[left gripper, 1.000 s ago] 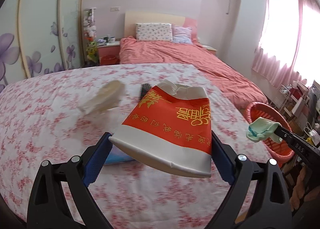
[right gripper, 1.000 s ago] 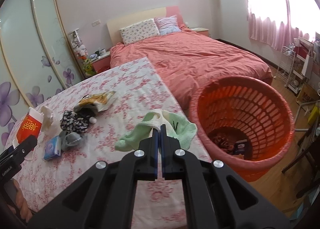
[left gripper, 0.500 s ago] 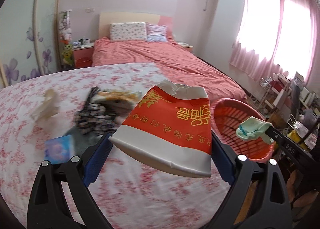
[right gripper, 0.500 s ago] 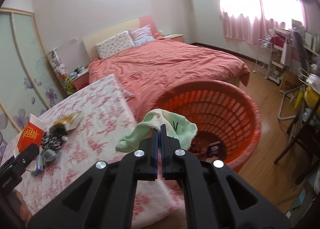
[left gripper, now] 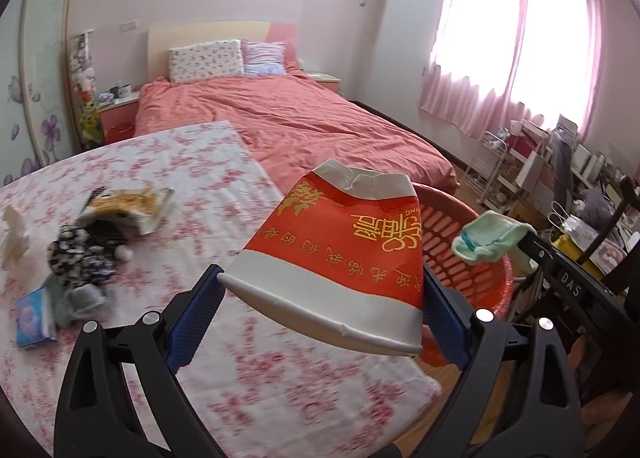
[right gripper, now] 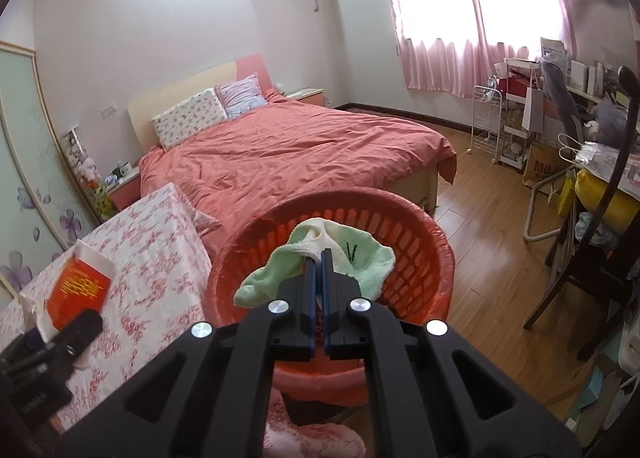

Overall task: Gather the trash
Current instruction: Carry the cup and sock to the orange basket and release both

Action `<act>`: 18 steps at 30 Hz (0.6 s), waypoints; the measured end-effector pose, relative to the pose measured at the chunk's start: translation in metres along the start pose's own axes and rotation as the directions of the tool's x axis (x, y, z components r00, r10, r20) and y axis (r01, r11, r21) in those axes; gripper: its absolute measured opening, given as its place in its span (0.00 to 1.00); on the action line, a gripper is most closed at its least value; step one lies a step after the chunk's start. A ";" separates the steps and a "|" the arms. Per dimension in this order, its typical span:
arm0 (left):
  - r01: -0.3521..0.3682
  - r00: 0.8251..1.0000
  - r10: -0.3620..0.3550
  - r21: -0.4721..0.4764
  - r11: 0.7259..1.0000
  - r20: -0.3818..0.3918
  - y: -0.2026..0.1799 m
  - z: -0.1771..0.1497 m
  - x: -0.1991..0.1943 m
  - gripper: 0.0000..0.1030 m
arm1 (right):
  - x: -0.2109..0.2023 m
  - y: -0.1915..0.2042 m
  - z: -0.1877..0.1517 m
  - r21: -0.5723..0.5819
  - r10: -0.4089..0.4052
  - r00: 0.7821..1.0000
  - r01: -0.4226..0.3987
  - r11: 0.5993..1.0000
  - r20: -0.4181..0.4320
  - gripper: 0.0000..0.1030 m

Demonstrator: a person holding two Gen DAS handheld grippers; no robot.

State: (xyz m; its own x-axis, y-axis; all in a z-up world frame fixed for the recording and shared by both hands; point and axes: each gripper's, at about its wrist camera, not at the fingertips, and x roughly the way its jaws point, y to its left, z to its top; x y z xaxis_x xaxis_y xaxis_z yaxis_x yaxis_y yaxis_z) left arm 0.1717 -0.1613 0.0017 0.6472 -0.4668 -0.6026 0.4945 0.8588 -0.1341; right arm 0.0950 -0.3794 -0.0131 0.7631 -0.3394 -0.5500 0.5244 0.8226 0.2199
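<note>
My left gripper point(left gripper: 320, 314) is shut on a crushed red and white paper cup point(left gripper: 340, 254), held above the flowered table near its right edge. The cup also shows in the right wrist view point(right gripper: 78, 290). My right gripper point(right gripper: 318, 258) is shut on a pale green sock point(right gripper: 320, 262) and holds it over the red plastic basket point(right gripper: 424, 234). The sock point(left gripper: 486, 236) and the basket point(left gripper: 452, 234) also show in the left wrist view, right of the cup.
On the flowered table point(left gripper: 224, 193) lie a yellow snack bag point(left gripper: 128, 205), a black patterned cloth point(left gripper: 80, 254), a white tissue point(left gripper: 14, 232) and a blue packet point(left gripper: 34, 316). A red bed point(right gripper: 288, 153) stands behind. A chair point(right gripper: 588, 258) and shelves are at the right.
Both grippers have swung right toward the basket. The sock has moved from above the table edge to over the basket. The cup has moved toward the table's right edge.
</note>
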 end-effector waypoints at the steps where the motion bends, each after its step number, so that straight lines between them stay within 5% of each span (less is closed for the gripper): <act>1: 0.007 1.000 -0.007 0.004 1.000 -0.002 -0.002 0.000 0.002 0.90 | 0.002 -0.003 0.000 0.005 0.000 1.000 0.000 1.000 0.000 0.03; 18: 0.075 0.995 -0.071 0.065 0.995 -0.067 -0.055 0.001 0.055 0.90 | 0.039 -0.033 0.013 0.054 -0.005 1.000 0.006 0.999 -0.027 0.04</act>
State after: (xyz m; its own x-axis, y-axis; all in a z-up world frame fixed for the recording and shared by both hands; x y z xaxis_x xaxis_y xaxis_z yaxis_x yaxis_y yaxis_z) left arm 0.1807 -0.2340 -0.0232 0.5705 -0.5112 -0.6428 0.5781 0.8059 -0.1278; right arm 0.1120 -0.4254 -0.0312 0.7501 -0.3311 -0.5725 0.5487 0.7948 0.2592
